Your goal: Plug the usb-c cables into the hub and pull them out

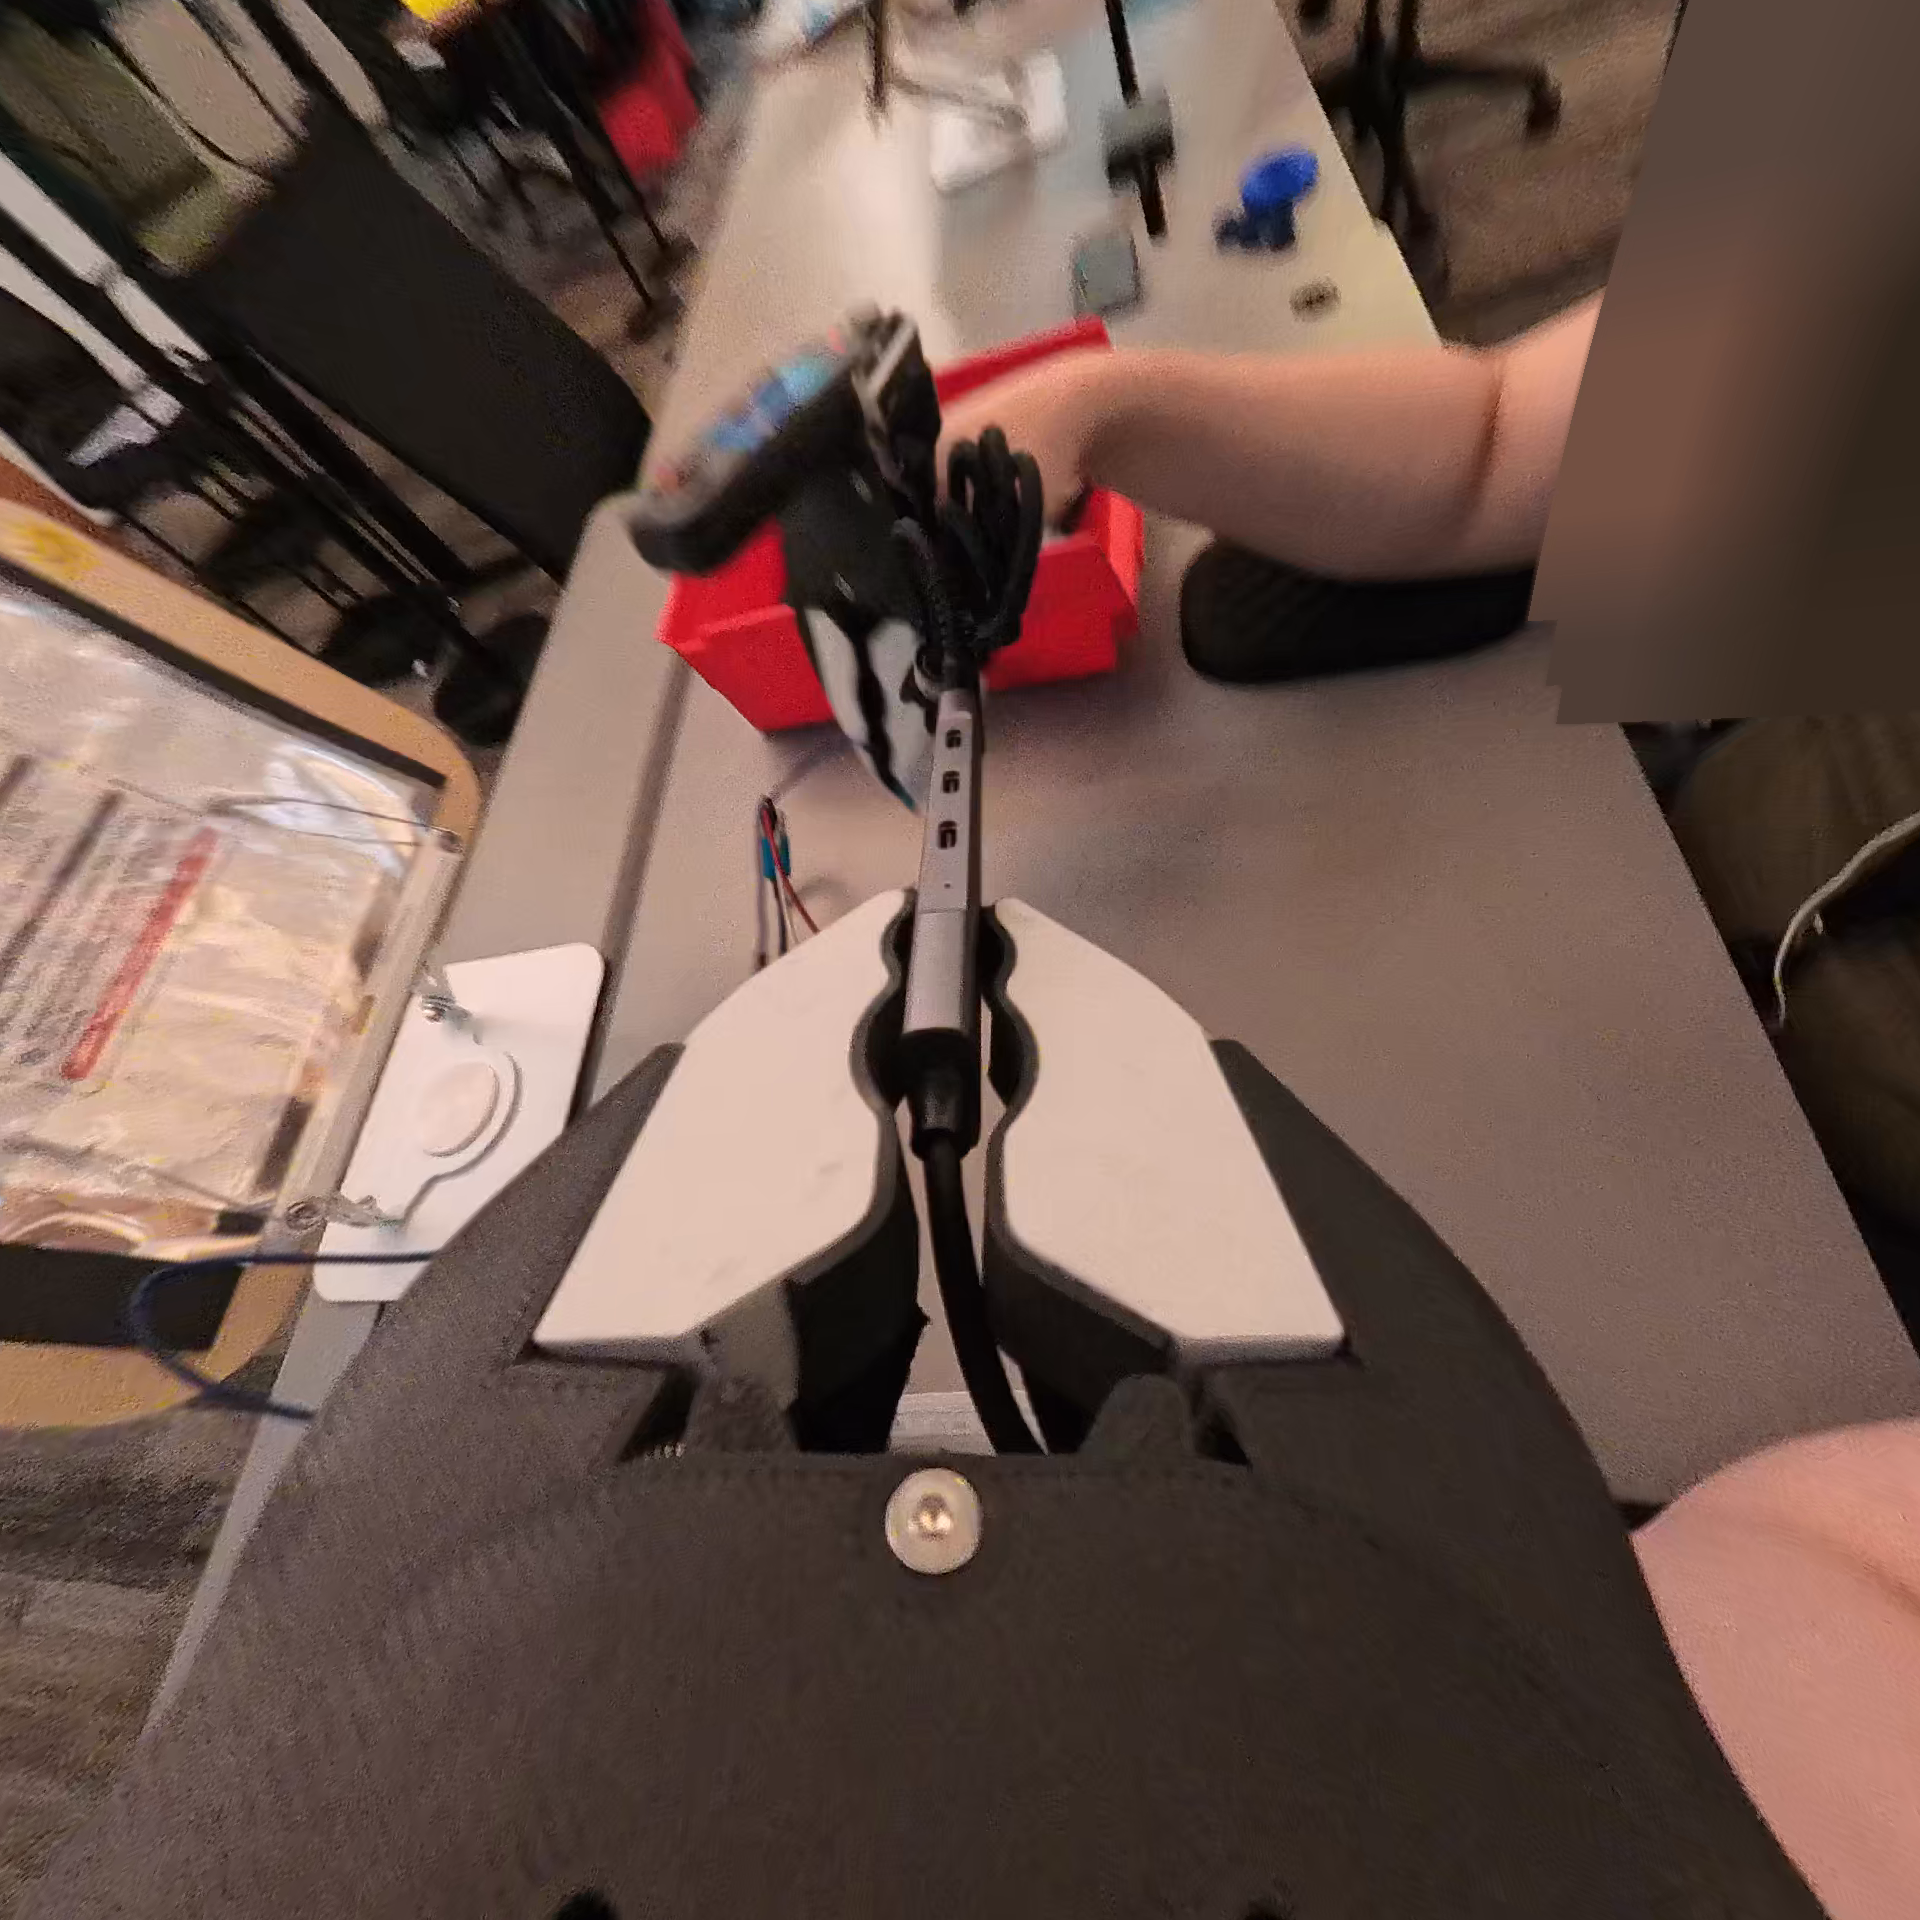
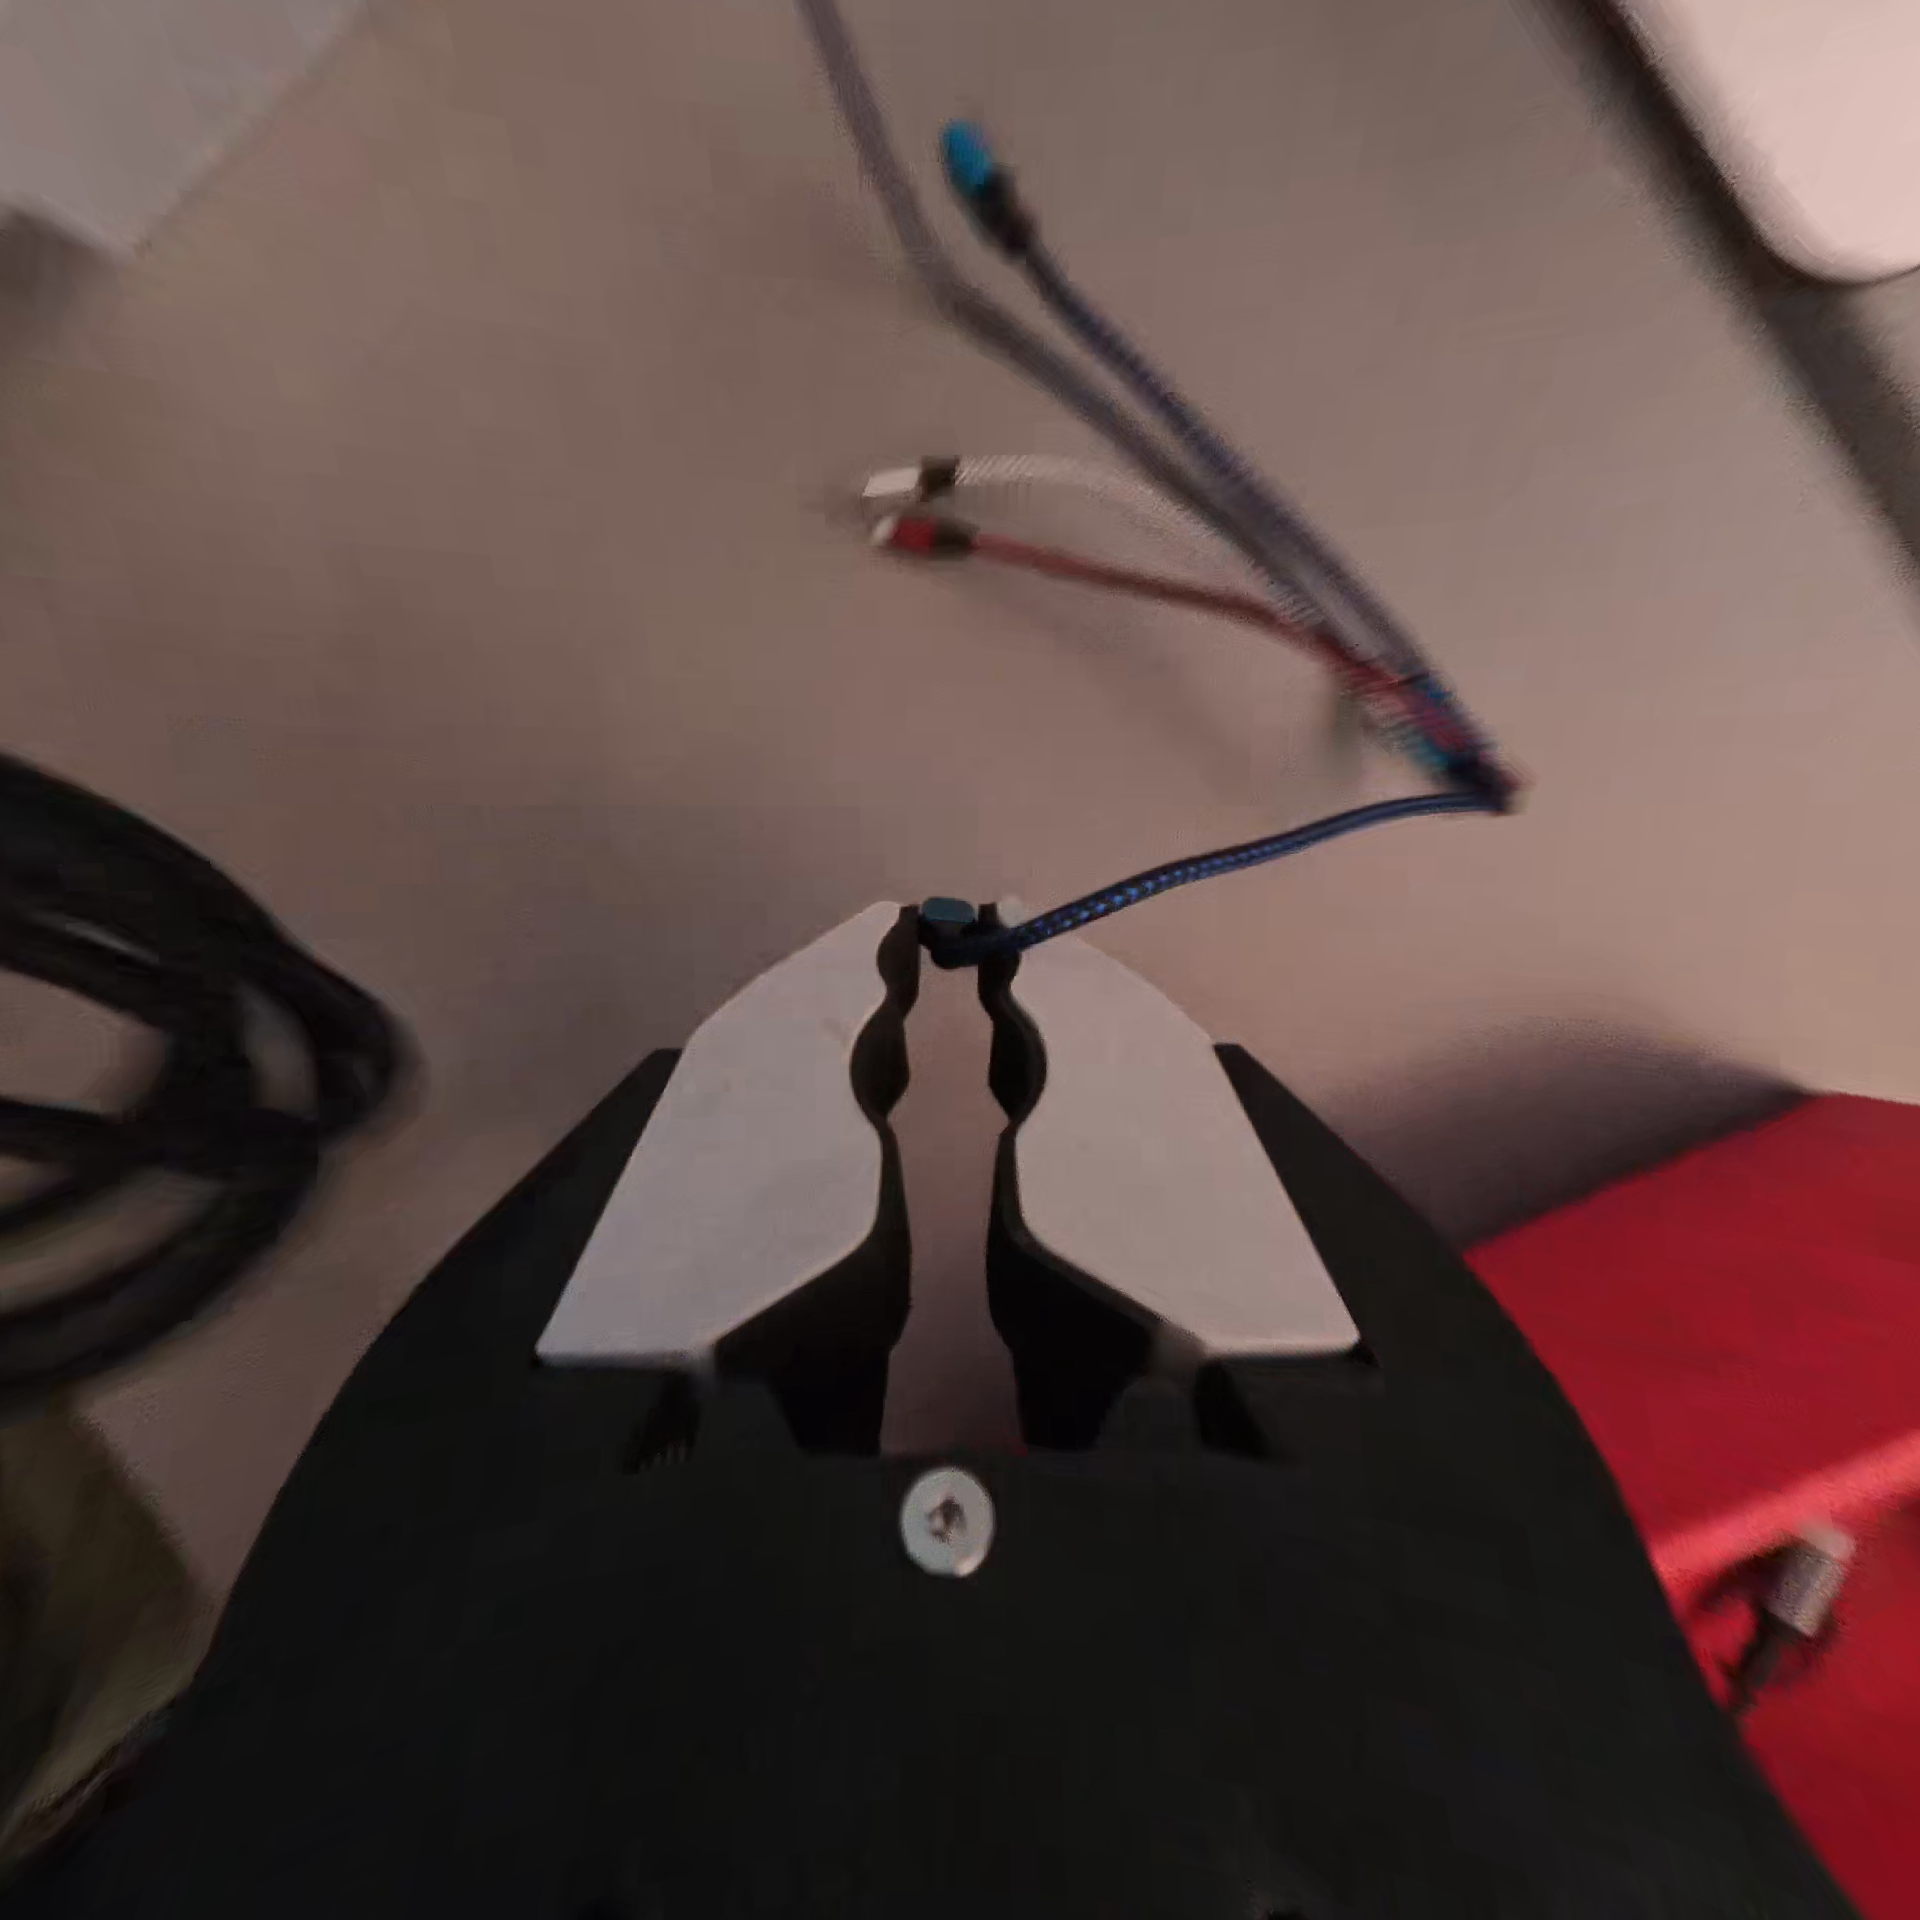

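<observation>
Your left tool point(image 1: 943, 914) is clamped on the hub point(image 1: 943, 894), long axis pointing 12 o'clock — the right tool point(image 2: 954, 920) pinches the blue plug point(image 2: 948, 914), so swing it over to those side ports.

At frame centre, the left gripper point(image 1: 945, 914) clamps a slim grey metal USB-C hub point(image 1: 943, 935); its black cable point(image 1: 961, 1247) trails toward the bottom, a red plastic bin point(image 1: 1070, 603) above.

Bare grey table point(image 1: 1299, 935) lies open at centre right of the left wrist view. The red bin point(image 1: 1070, 613), a forearm point(image 1: 1299, 457) and the other gripper point(image 1: 883, 748) crowd the upper centre; loose cable ends point(image 2: 935, 499) clutter the right wrist view's upper middle.
</observation>
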